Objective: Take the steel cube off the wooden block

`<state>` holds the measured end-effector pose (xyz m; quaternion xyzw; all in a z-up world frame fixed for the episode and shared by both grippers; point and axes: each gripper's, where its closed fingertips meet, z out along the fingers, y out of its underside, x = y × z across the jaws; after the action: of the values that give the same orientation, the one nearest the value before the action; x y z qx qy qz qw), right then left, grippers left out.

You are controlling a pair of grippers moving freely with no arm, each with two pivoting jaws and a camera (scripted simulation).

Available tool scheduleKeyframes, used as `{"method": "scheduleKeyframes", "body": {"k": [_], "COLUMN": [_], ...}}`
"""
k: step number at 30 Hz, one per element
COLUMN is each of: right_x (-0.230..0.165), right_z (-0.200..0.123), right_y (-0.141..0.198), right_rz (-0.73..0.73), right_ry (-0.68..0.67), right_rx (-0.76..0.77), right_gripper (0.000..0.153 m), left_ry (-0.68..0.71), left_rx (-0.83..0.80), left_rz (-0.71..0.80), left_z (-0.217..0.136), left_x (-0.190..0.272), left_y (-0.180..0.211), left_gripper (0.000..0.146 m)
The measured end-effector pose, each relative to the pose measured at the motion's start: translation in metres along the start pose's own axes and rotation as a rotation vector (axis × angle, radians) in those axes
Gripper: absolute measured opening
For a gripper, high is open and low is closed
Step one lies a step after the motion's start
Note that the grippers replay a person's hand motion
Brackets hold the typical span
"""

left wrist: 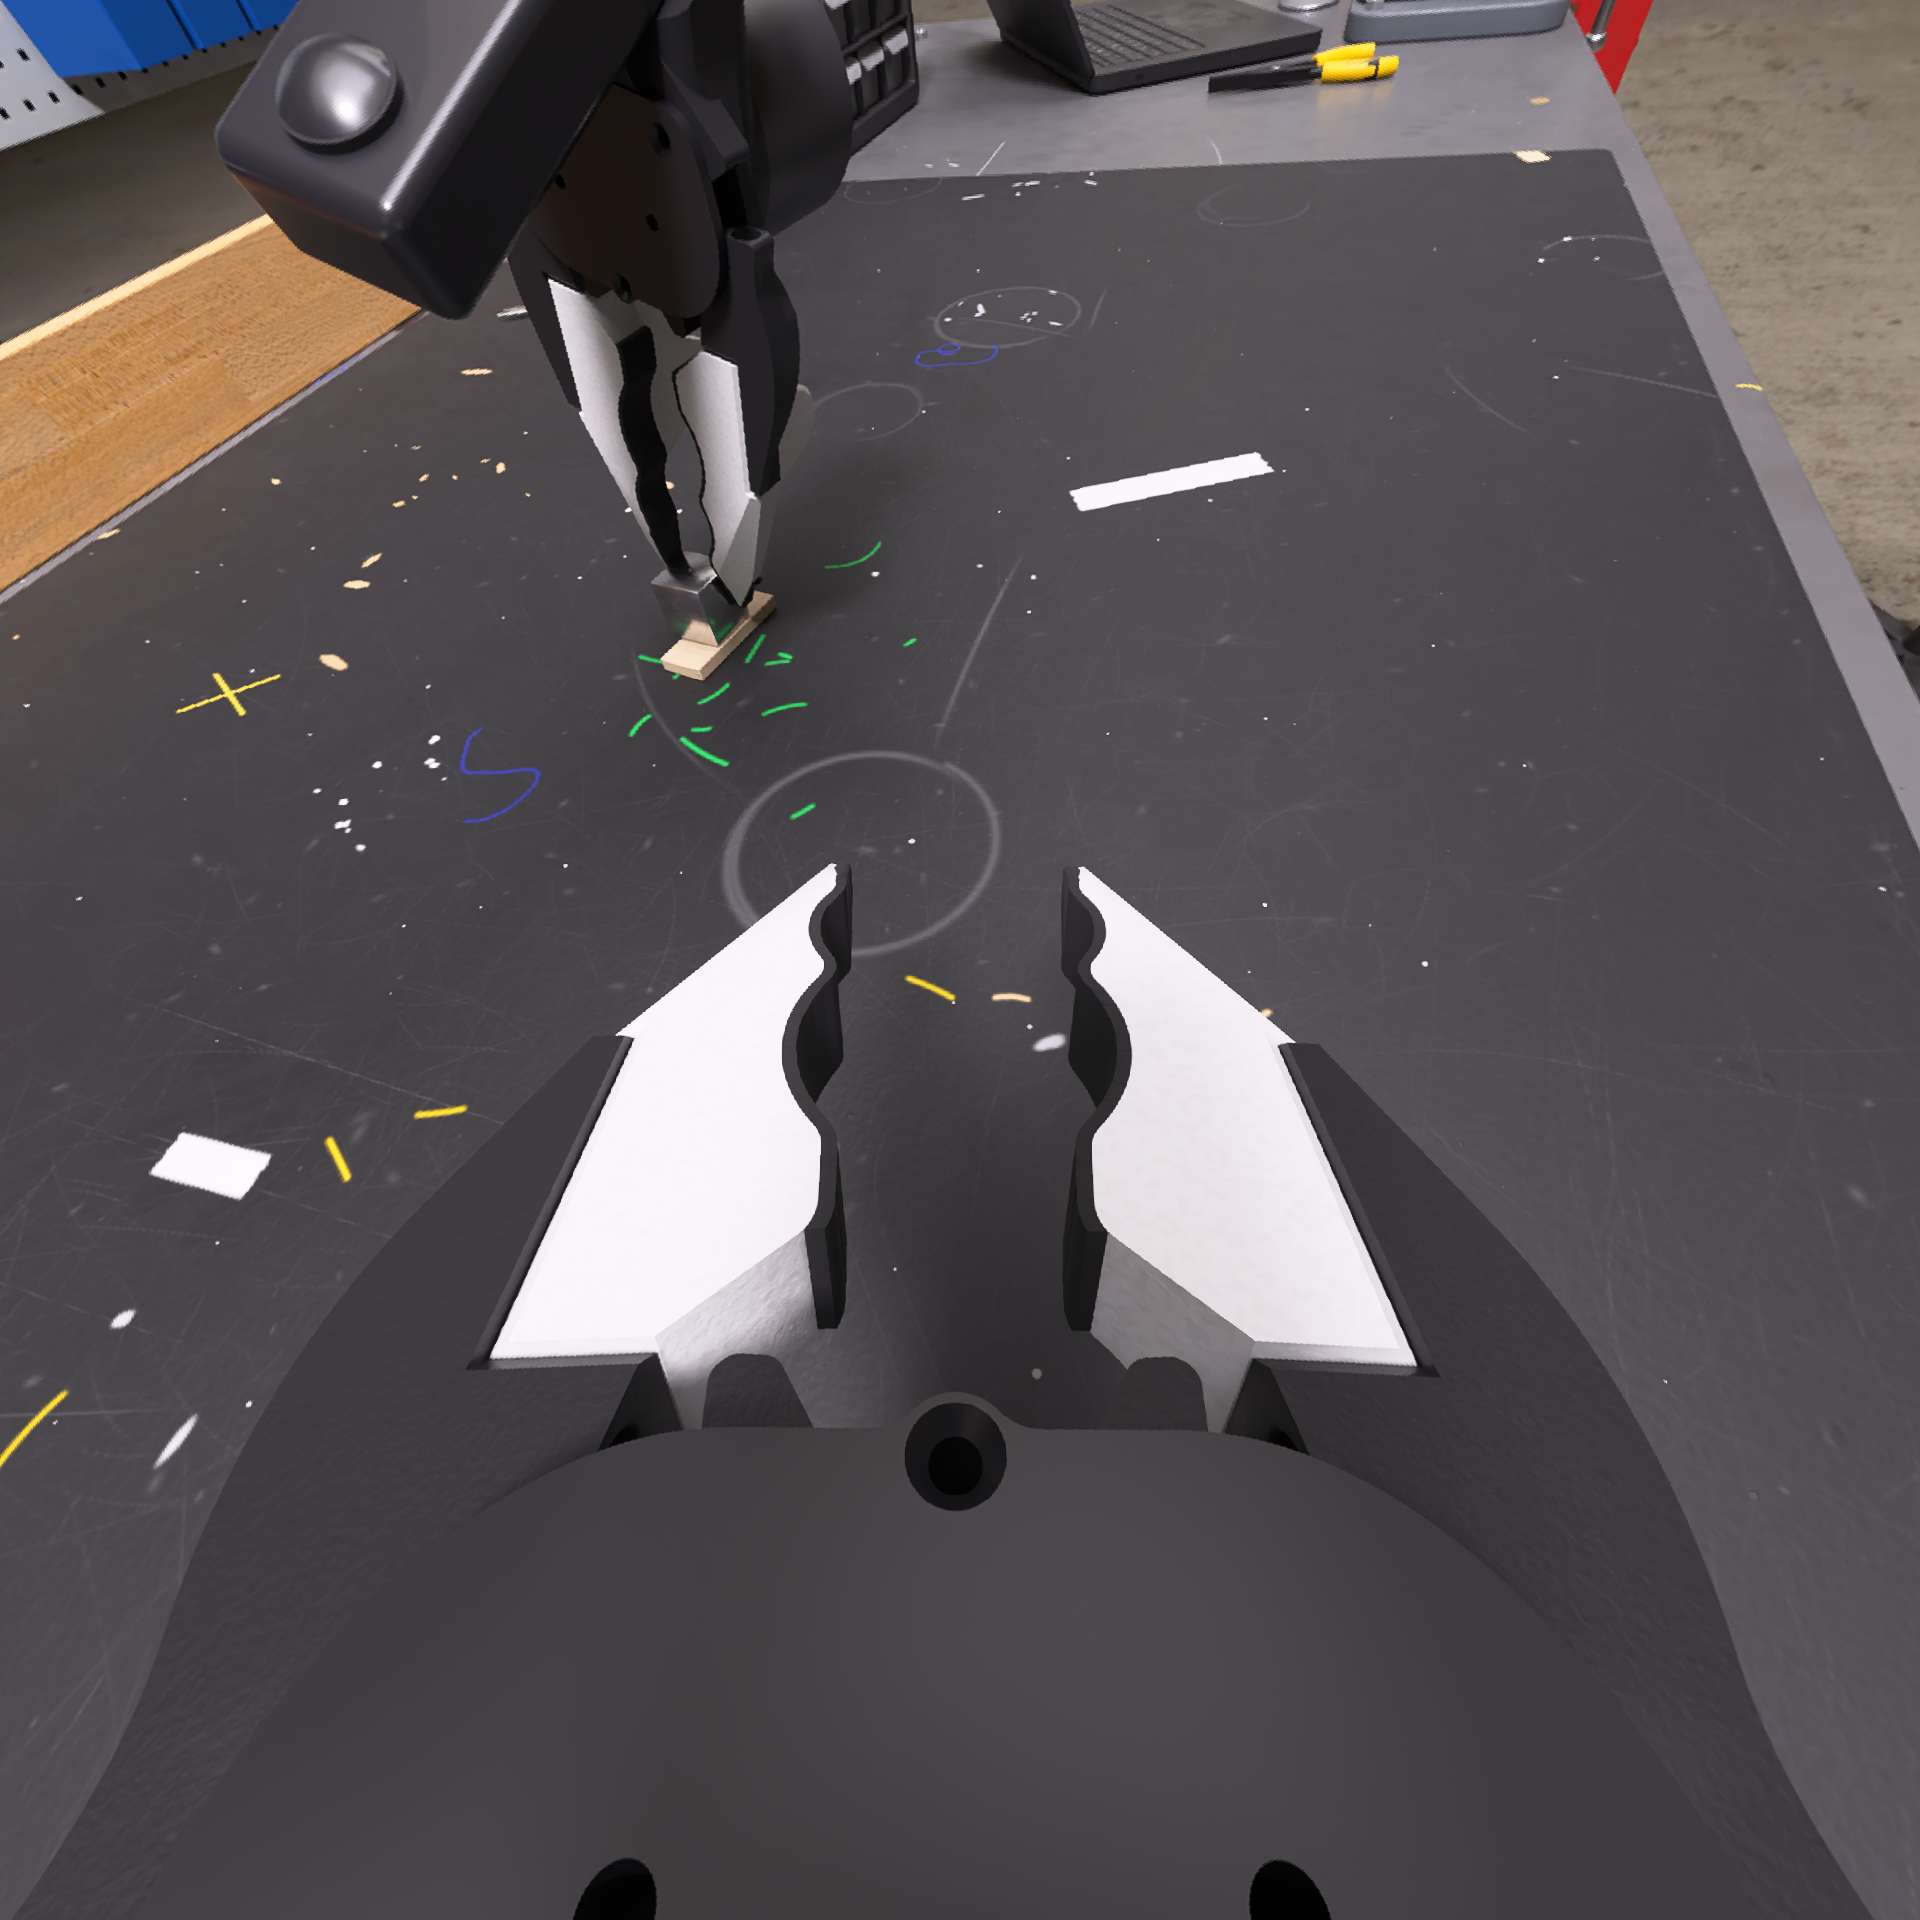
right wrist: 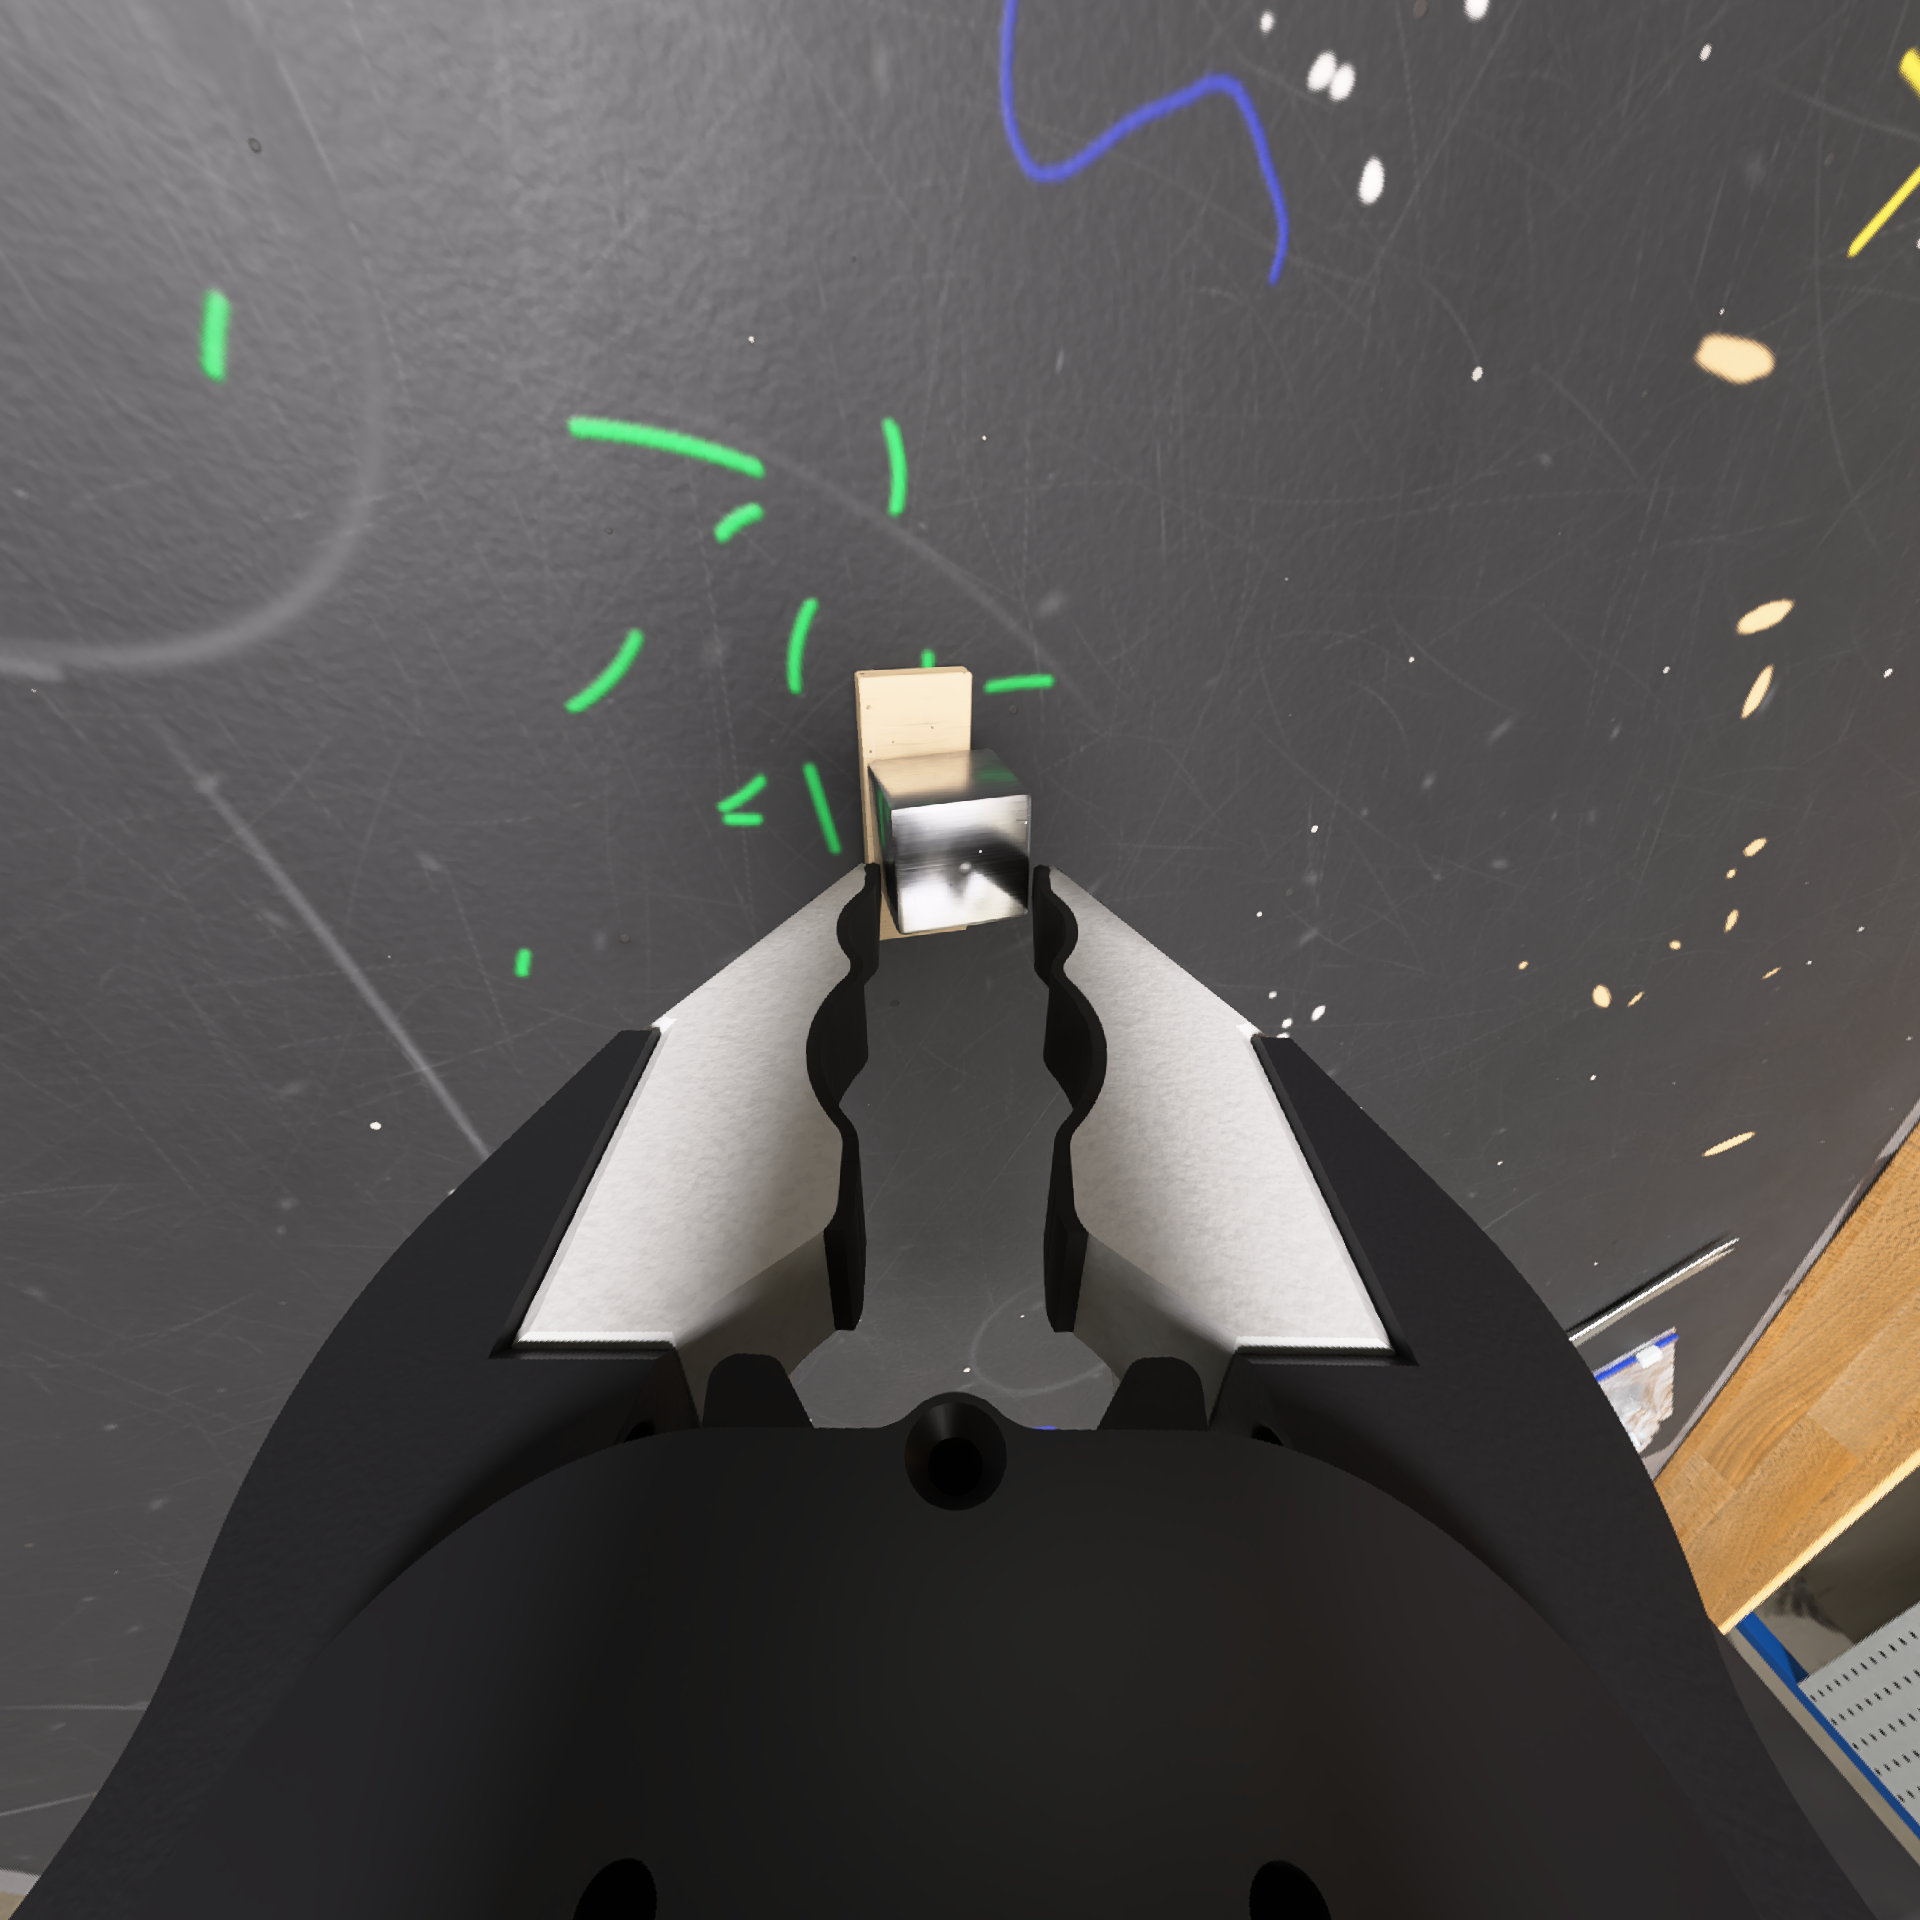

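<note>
A small shiny steel cube (right wrist: 951,847) sits on one end of a flat pale wooden block (right wrist: 912,712) on the dark scratched mat (right wrist: 1351,623). My right gripper (right wrist: 954,883) points down at it, with a fingertip against each side of the cube, shut on it. I cannot tell whether the cube still touches the block. The left wrist view shows the same from afar: the right gripper (left wrist: 707,587) is over the cube (left wrist: 681,601) and the block (left wrist: 717,644). My left gripper (left wrist: 956,883) is open and empty, low over the mat, well short of the block.
A wooden bench top (left wrist: 156,374) runs along the mat's left edge. A laptop (left wrist: 1143,42) and a yellow-handled tool (left wrist: 1340,64) lie at the far end. A white tape strip (left wrist: 1169,480) and a white patch (left wrist: 211,1164) are flat on the mat.
</note>
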<state>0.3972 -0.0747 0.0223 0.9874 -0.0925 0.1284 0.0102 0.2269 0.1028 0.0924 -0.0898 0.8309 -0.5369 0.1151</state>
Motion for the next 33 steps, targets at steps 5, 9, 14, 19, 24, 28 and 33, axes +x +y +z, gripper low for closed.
{"method": "scheduleKeyframes", "body": {"k": [5, 9, 14, 19, 24, 28, 33], "right_x": [0.003, -0.013, -0.080, -0.132, -0.148, -0.155, -0.157], "right_z": [-0.014, -0.079, -0.166, -0.195, -0.193, -0.187, -0.182], "right_y": [-0.004, -0.046, -0.091, -0.107, -0.112, -0.114, -0.113], "right_rz": [0.054, 0.083, 0.008, -0.020, 0.006, 0.005, 0.014], "right_ry": [0.008, 0.005, -0.181, -0.339, -0.414, -0.430, -0.434], "right_rx": [0.089, 0.510, 1.026, 1.223, 1.299, 1.327, 1.341], "right_gripper": [0.028, 0.028, 0.028, 0.028, 0.028, 0.028, 0.028], "left_ry": [-0.002, -0.006, -0.007, -0.005, 0.006, 0.007, 0.011], "left_rx": [0.006, 0.016, 0.026, 0.058, 0.117, 0.119, 0.105], "left_rz": [0.002, 0.002, -0.002, -0.005, -0.012, -0.013, -0.011], "left_z": [-0.002, -0.003, -0.003, -0.007, -0.013, -0.013, -0.010], "left_x": [0.000, -0.001, -0.001, -0.001, 0.000, 0.001, 0.001], "left_y": [-0.001, -0.003, -0.005, -0.011, -0.020, -0.021, -0.018], "left_gripper": [0.040, 0.040, 0.043, 0.043, 0.042, 0.042, 0.042]}}
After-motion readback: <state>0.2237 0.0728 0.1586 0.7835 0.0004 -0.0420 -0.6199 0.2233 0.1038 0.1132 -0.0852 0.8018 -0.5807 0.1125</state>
